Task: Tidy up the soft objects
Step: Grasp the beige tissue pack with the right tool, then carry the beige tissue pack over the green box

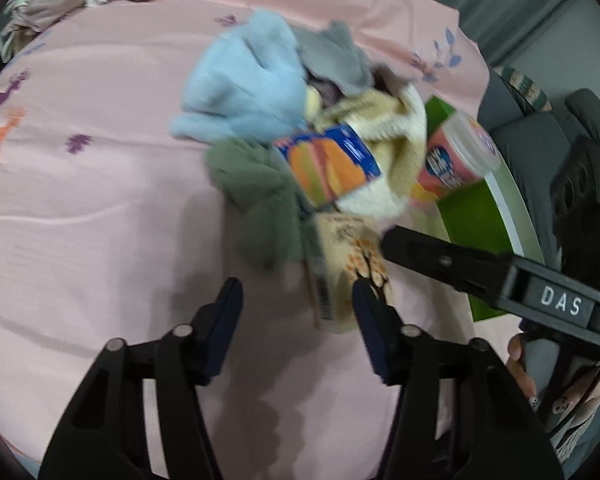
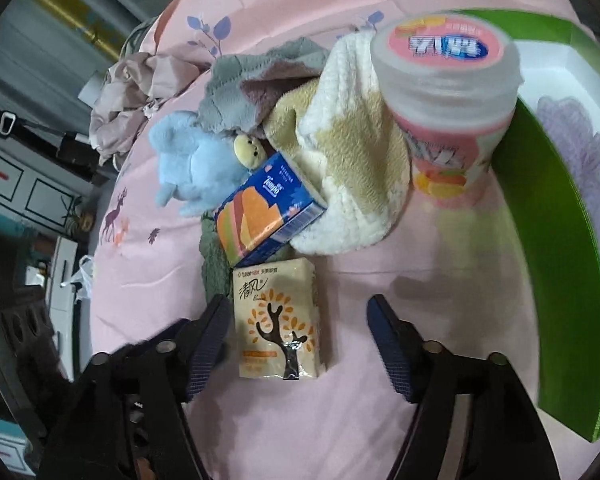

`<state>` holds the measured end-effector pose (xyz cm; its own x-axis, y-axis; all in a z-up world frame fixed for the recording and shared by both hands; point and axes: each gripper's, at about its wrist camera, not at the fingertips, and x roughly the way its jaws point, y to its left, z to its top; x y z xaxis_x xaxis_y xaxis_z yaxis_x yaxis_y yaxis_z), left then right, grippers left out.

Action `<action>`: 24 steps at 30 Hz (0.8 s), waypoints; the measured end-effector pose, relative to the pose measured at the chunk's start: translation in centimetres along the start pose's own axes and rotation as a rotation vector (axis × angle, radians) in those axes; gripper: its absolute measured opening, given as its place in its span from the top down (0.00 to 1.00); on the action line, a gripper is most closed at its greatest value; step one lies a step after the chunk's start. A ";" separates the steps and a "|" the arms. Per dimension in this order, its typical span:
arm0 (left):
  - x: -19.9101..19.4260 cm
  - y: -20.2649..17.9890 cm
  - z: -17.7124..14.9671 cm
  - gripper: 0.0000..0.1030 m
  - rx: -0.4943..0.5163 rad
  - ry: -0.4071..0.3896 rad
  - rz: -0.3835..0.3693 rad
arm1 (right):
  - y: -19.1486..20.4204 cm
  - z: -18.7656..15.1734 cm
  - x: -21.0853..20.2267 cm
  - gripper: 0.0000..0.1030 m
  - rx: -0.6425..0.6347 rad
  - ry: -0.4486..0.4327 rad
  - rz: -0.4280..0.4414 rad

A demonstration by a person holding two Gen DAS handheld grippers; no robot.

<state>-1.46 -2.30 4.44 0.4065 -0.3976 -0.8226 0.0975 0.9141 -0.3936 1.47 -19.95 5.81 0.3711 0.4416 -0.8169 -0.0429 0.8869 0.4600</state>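
A pile of soft things lies on the pink bed sheet (image 1: 100, 200): a light-blue plush (image 1: 240, 92), a grey cloth (image 1: 336, 60), a cream-and-yellow towel (image 2: 352, 152) and a green cloth (image 1: 256, 200). A blue tissue pack (image 2: 268, 212) leans on the towel. In front of it a beige tissue pack (image 2: 280, 320) lies flat between the fingers of my right gripper (image 2: 300, 332), near the left pad and apart from the right one. My left gripper (image 1: 298, 320) is open over bare sheet, its right fingertip beside the beige pack (image 1: 348, 264).
A pink lidded tub (image 2: 448, 100) stands beside the towel, against a green-walled box (image 2: 552, 220) with a white inside at the right. Crumpled bedding (image 2: 120, 96) lies at the far edge. A hand (image 1: 520, 376) shows at the lower right of the left wrist view.
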 end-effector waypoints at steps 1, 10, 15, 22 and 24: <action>0.2 -0.3 -0.1 0.52 0.004 0.002 0.001 | -0.1 0.0 0.2 0.39 0.005 0.008 0.010; 1.6 -1.2 -0.2 0.67 0.031 0.017 -0.004 | 0.1 -0.4 2.1 0.58 -0.005 0.063 0.006; 2.1 -1.5 -0.2 0.77 0.033 0.020 -0.037 | -0.3 -0.2 2.9 0.58 0.032 0.093 0.044; 0.9 -2.4 0.0 0.78 0.061 -0.034 -0.038 | 0.6 -0.4 1.9 0.59 0.007 0.052 0.036; -0.4 -3.4 0.3 0.78 0.090 -0.074 -0.038 | 1.2 -0.4 0.7 0.59 -0.005 0.011 0.038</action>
<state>-1.65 -5.19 6.20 0.4669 -0.4281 -0.7738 0.1940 0.9033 -0.3827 1.31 -18.54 5.61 0.3592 0.4763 -0.8025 -0.0615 0.8701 0.4889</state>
